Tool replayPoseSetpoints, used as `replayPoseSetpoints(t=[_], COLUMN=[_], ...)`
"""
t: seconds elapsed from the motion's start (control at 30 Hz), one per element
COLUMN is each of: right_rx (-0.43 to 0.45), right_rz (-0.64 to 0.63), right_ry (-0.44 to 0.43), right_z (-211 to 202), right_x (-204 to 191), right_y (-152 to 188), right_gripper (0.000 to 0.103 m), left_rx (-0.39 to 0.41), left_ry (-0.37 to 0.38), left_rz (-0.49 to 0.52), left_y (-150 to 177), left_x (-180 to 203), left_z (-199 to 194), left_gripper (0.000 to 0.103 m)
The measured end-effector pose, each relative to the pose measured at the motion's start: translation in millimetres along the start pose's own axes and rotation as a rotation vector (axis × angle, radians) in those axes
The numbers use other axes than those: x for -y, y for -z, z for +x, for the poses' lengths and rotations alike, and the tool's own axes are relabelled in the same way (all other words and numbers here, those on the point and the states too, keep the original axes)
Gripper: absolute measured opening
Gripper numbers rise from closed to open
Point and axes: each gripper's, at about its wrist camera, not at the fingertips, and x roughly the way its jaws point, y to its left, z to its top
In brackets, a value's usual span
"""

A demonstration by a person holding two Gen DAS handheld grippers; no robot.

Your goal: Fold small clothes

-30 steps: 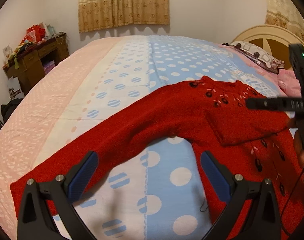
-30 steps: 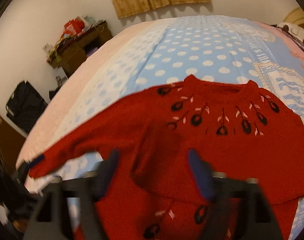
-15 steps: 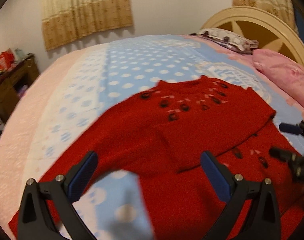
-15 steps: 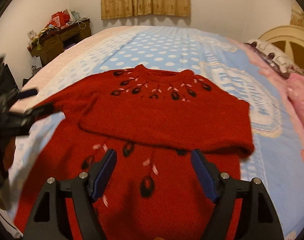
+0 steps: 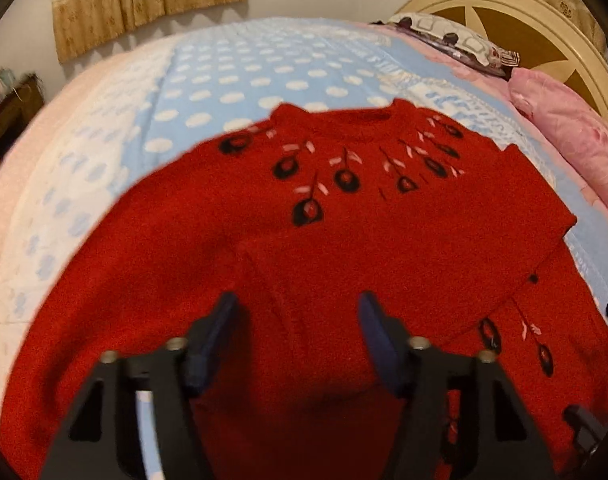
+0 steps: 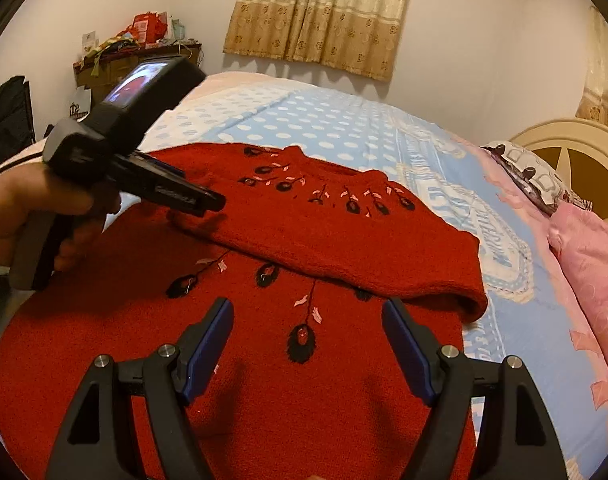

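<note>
A red knitted sweater (image 5: 384, 240) with black and pink flower embroidery lies flat on the bed, neck away from me. Its right sleeve is folded across the chest (image 6: 364, 256). My left gripper (image 5: 298, 320) hovers over the left end of that folded sleeve. Its jaws are closing, with red fabric under the gap and no pad visibly pressing. In the right wrist view a hand holds the left gripper (image 6: 212, 202), tip just above the sleeve's end. My right gripper (image 6: 308, 320) stands open above the sweater's lower front, holding nothing.
The bed wears a blue polka-dot cover (image 6: 324, 128) with a pink border. A pink pillow (image 6: 584, 264) and a patterned pillow (image 5: 452, 40) lie by the cream headboard (image 5: 524, 28) on the right. A cluttered wooden desk (image 6: 116, 60) and a black bag (image 6: 8, 112) stand at far left.
The left gripper swung right from the spread left sleeve to over the sweater's middle, and its jaws narrowed. The right gripper moved to the sweater's lower front and kept its width.
</note>
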Motion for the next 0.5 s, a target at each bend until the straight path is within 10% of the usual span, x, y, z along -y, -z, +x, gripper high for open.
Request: replayPoseSetpoints(t=[0.17, 0.5], right_rx=[-0.017, -0.044], right_rz=[-0.037, -0.059], right_ry=[0.017, 0.026], right_z=[4.3, 10.4], right_x=[-10.1, -14.1], right_y=[3.4, 5.7], right_gripper=[0.077, 0.078], left_rx=[0.031, 0.170], left_ry=[0.017, 0.027], left_rz=[-0.002, -0.026], left_y=[0.8, -10.3], left_x=[1.0, -27.5], left_z=[-3.9, -62.7], left_gripper=[0.009, 0.006])
